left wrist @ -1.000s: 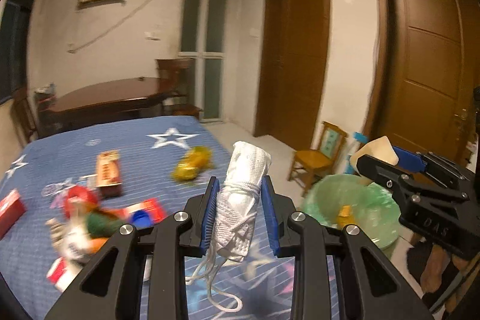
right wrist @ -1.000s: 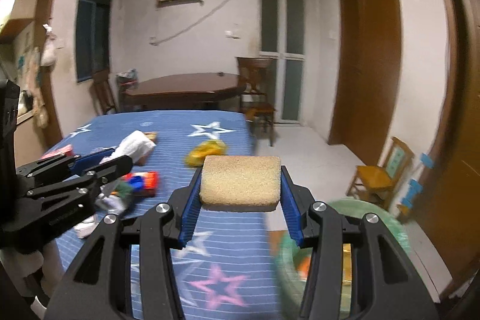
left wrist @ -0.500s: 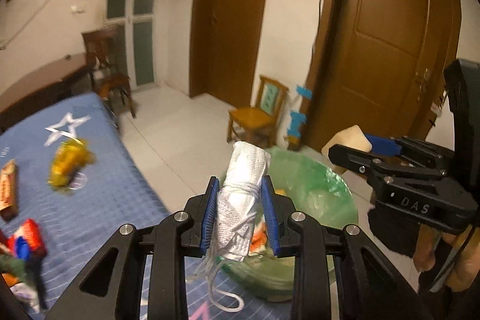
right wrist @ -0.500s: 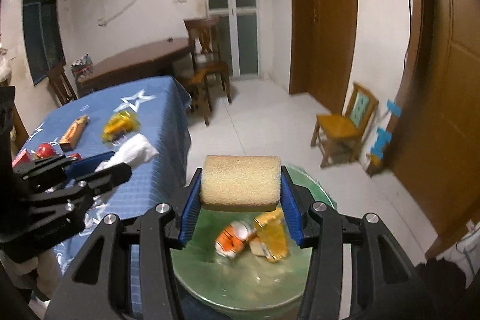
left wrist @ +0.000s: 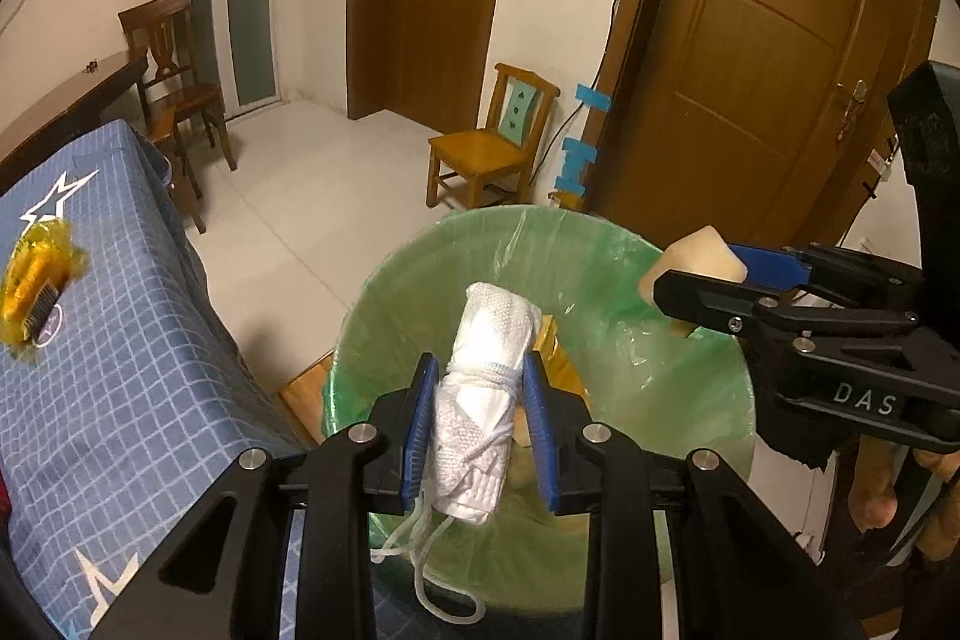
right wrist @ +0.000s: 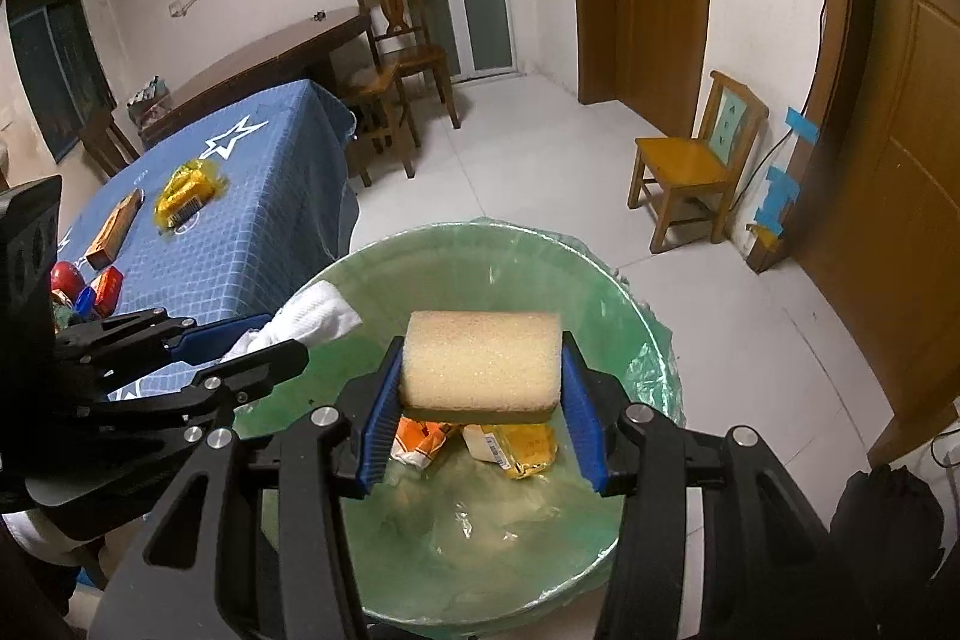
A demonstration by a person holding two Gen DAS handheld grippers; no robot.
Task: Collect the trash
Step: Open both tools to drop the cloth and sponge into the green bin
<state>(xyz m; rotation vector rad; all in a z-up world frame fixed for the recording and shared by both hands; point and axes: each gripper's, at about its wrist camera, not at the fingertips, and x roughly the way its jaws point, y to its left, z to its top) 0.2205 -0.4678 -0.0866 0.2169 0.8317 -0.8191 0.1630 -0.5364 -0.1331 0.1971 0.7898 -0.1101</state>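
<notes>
Blue star-print cloth is covering the bench [right wrist: 264, 196] at left, and trash is still lying on it: a yellow wrapper [right wrist: 183, 193], an orange box [right wrist: 114, 229] and a cluster of red items [right wrist: 84, 283] at the near edge, partly hidden, so the count is uncertain. Left gripper [left wrist: 480, 430] is holding a rolled white cloth [left wrist: 483, 400], bound with string, between narrow jaws directly over the bin [left wrist: 714, 400]. Bin, lined with a green bag, is standing on the floor beside the bench and already containing an orange packet [right wrist: 420, 439] and a yellow packet [right wrist: 519, 448]. Right gripper [right wrist: 480, 400] is gripping a tan sponge [right wrist: 483, 364], jaws closed on its ends, also above the bin opening. Judgement: task partway done; both held items are awaiting release, bench items remaining.
</notes>
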